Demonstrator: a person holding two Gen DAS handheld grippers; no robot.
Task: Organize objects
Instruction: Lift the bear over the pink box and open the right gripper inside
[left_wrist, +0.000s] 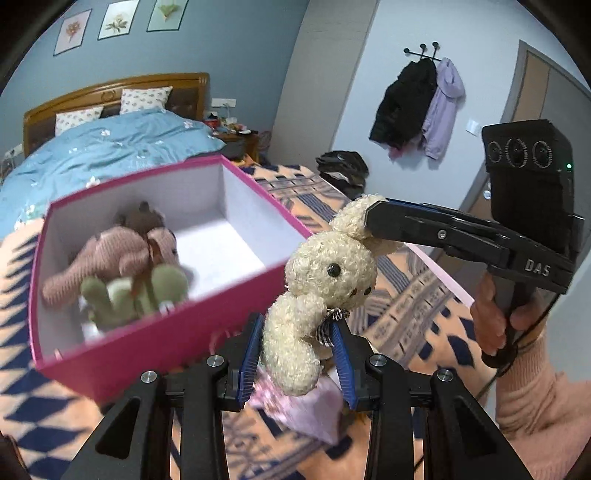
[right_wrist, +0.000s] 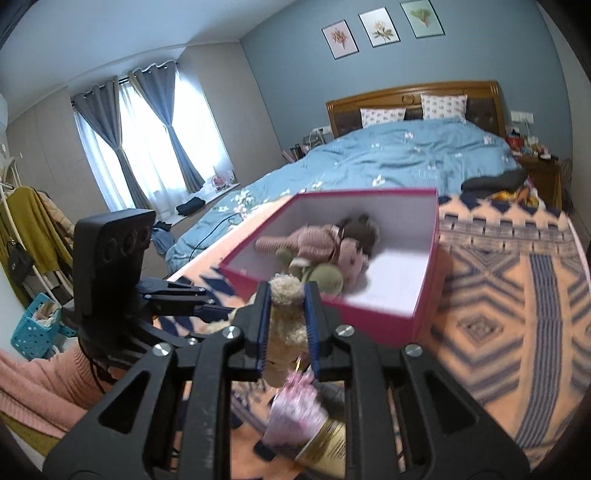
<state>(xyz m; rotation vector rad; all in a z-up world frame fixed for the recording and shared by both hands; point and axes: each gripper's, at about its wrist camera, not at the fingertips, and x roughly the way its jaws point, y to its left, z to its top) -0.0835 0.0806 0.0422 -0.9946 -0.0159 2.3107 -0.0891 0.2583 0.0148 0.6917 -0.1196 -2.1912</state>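
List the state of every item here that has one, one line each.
Pink box: open, no lid on, upright on the patterned blanket.
Cream bunny: lifted, held by both grippers, outside the box.
Pink and green plush toys: lying inside the box.
Left gripper: shut on the bunny's body.
Right gripper: shut on the bunny's ear.
Curtains: tied back.

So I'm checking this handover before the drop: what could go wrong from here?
Both tools grip one cream plush rabbit: the right tool on its ear, the left tool on its body, so pulling apart could strain a seam. The pink box already holds toys at one end; the rabbit might snag its rim.
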